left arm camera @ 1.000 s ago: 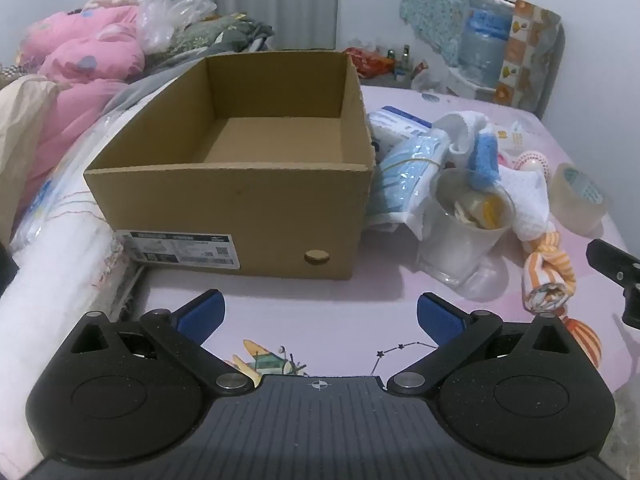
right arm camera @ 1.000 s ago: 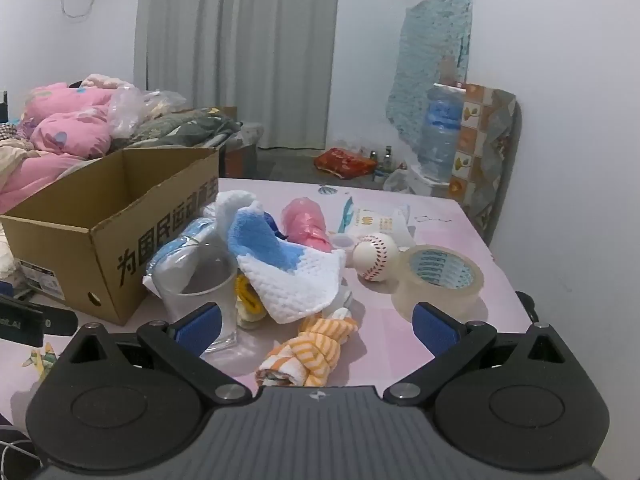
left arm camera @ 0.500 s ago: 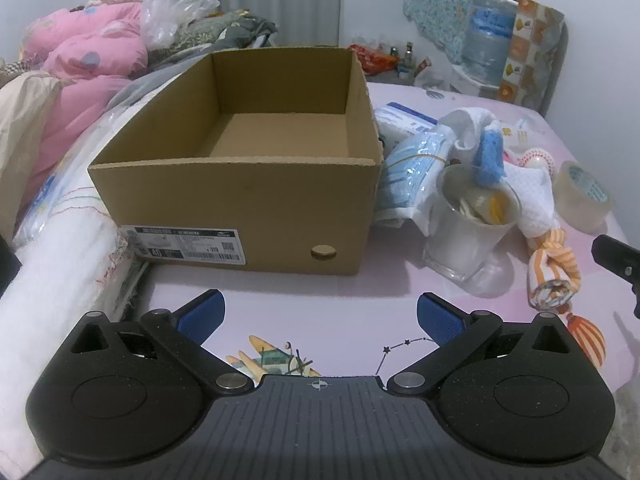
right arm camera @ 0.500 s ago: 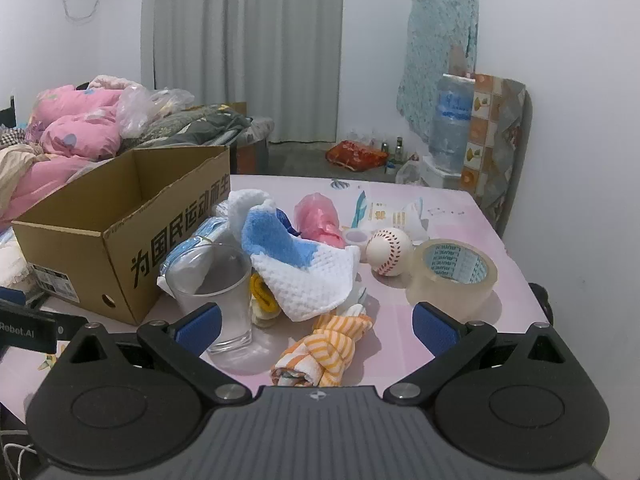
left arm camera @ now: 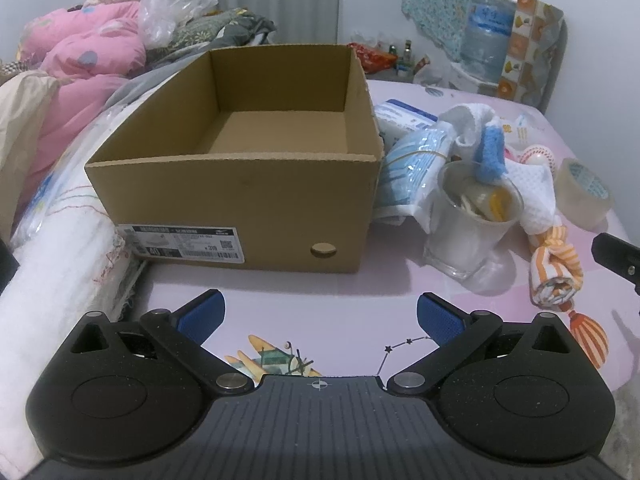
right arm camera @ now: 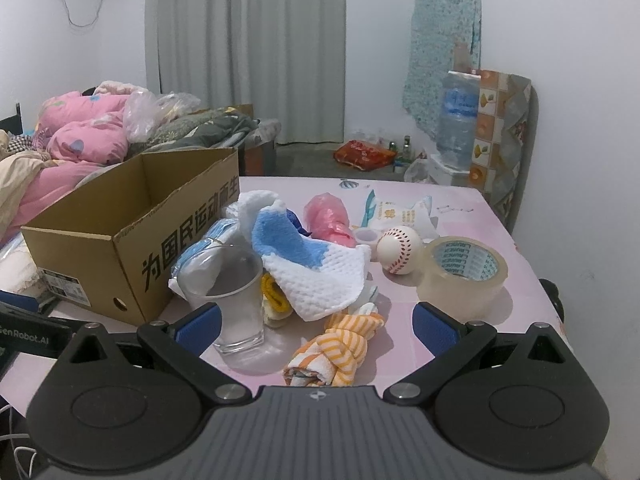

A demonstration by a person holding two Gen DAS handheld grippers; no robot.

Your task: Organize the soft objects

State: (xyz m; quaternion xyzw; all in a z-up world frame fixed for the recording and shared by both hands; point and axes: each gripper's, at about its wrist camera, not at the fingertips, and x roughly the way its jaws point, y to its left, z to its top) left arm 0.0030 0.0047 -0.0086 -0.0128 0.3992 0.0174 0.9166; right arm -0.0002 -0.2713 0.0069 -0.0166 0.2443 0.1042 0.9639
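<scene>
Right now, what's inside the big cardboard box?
Nothing that shows: the cardboard box stands open, and only its bare brown floor shows. The near front wall hides the strip of floor just behind it.

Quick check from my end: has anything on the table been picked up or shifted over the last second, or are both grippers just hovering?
Nothing was picked up or moved. The left gripper and right gripper are still open and empty; only the camera views shifted slightly. The cardboard box stays empty, and the orange striped cloth, blue and white cloth, glass, baseball and tape roll lie where they were.
</scene>
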